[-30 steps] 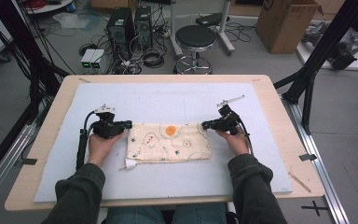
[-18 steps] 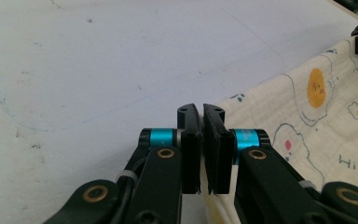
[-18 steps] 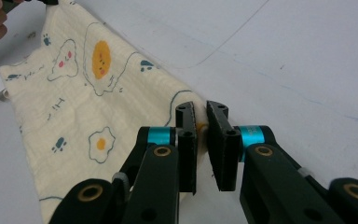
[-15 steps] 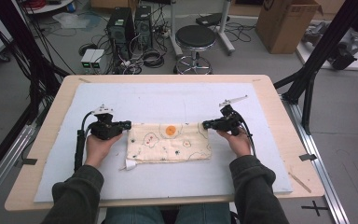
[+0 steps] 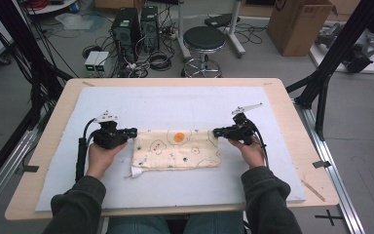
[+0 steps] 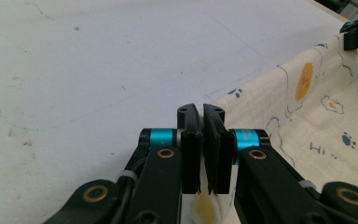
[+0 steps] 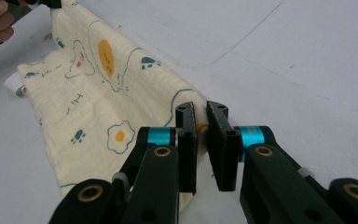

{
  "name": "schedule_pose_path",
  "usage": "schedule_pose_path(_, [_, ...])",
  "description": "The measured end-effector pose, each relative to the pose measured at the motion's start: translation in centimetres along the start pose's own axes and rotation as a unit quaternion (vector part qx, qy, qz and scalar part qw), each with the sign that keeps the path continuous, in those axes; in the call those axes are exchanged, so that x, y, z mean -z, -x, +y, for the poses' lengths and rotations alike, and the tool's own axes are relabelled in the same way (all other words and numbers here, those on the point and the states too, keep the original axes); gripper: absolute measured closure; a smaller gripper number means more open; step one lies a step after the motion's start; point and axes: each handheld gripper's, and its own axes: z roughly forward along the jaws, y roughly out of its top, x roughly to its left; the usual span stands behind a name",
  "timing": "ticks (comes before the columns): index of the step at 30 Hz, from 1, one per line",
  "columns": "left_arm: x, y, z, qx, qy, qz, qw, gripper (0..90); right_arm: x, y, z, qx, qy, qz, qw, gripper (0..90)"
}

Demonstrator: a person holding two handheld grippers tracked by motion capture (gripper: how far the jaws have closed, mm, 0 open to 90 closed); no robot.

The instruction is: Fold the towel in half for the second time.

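A cream cloth (image 5: 175,148) printed with fried eggs and paw marks lies folded on the white mat (image 5: 185,105). My left gripper (image 5: 135,131) is shut on its far left corner, and a pinch of the cloth (image 6: 307,121) shows between the pads of the left gripper (image 6: 202,112). At the far right corner my right gripper (image 5: 215,131) is shut too, the right gripper (image 7: 201,112) gripping the raised edge of the cloth (image 7: 98,93). That far edge is lifted a little between the two grippers, while the near part rests flat. A white tag (image 5: 136,171) sticks out at the near left corner.
The mat covers a wooden table (image 5: 299,146). Beyond the far edge stand a black stool (image 5: 203,39), computer cases (image 5: 134,24) with loose cables, and a cardboard box (image 5: 299,24). Black frame posts (image 5: 331,63) rise at the right.
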Motion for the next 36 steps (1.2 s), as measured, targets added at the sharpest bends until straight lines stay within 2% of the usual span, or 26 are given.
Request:
schedule_pose_path(9, [0.2, 0.1, -0.2, 0.001, 0.005, -0.006, 1.0, 85.3, 0.3, -0.3, 0.0, 0.005, 0.002, 0.001, 1.0, 82.4])
schedule_pose_path(24, [1.1, 0.8, -0.6, -0.006, 0.008, -0.022, 0.9997, 85.2, 1.0, -1.4, 0.0, 0.022, 0.008, 0.008, 0.9997, 82.5])
schedule_pose_path(36, [1.8, 1.2, -1.1, -0.015, 0.009, -0.034, 0.9993, 85.2, 1.6, -2.0, -0.1, 0.027, 0.008, 0.014, 0.9995, 82.5])
